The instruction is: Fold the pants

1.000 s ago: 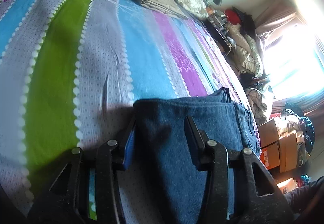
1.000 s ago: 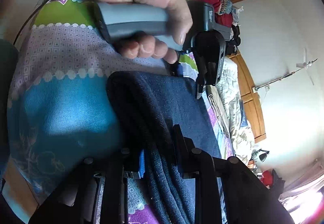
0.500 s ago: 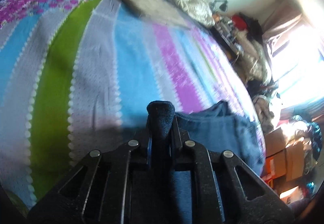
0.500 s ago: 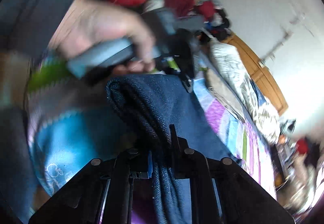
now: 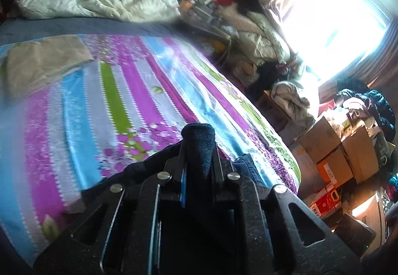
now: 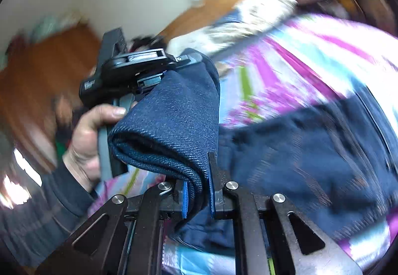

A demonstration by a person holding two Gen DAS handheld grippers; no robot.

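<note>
Both tools clamped on lifted fold of pants: left tool, right tool. Remaining denim lies on bed ahead-right of right tool; fold likely carries that way.

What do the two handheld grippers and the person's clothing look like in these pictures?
Both grippers are black with silver rivets, triangular cut-outs and blue finger pads. The left gripper has a grey handle and white lettering on its black body. The right gripper matches. The person wears a dark sleeve.
</note>
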